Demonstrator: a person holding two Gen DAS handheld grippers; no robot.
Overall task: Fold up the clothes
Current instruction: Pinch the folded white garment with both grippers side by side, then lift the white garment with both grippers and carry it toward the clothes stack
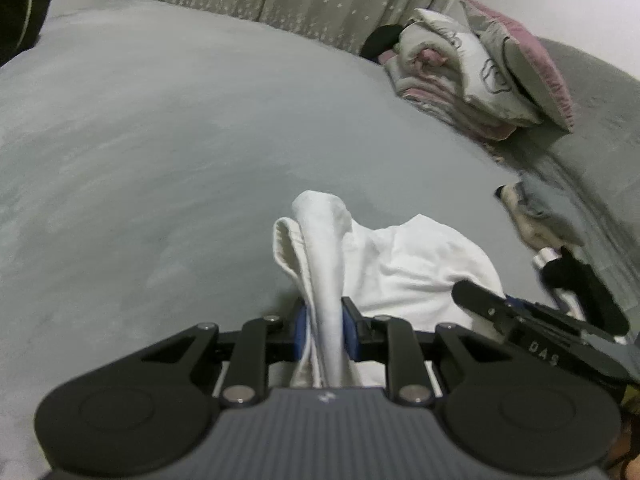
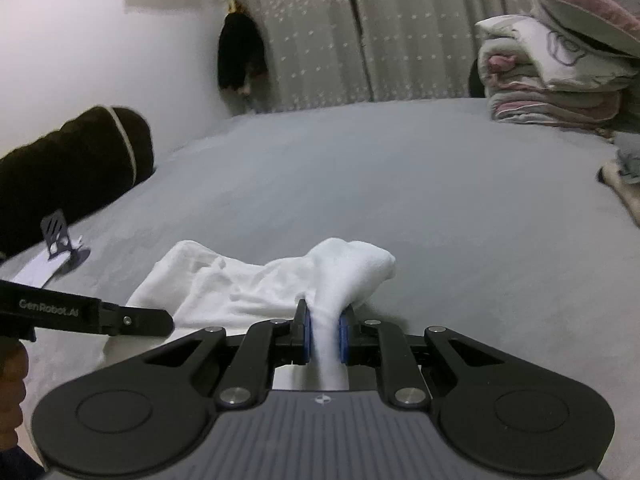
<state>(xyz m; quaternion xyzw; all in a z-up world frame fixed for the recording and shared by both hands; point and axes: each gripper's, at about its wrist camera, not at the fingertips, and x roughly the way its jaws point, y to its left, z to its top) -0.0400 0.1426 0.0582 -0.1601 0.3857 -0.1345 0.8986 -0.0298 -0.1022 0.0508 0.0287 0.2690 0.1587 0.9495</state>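
A white garment (image 1: 404, 264) lies bunched on the grey bed (image 1: 160, 152). My left gripper (image 1: 325, 334) is shut on one folded edge of it, which stands up between the blue pads. My right gripper (image 2: 324, 334) is shut on another bunched edge of the same white garment (image 2: 240, 284). The right gripper also shows at the right of the left wrist view (image 1: 520, 320). The left gripper's arm shows at the left of the right wrist view (image 2: 80, 314). The two grippers are side by side, close together, with the cloth slack between them.
A stack of folded blankets and pillows (image 1: 472, 76) sits at the far right of the bed, also in the right wrist view (image 2: 556, 76). A dark bolster (image 2: 68, 168) and a small phone stand (image 2: 62, 240) are at the left. Small garments (image 1: 540, 216) lie at the right. Curtains (image 2: 360, 32) hang behind.
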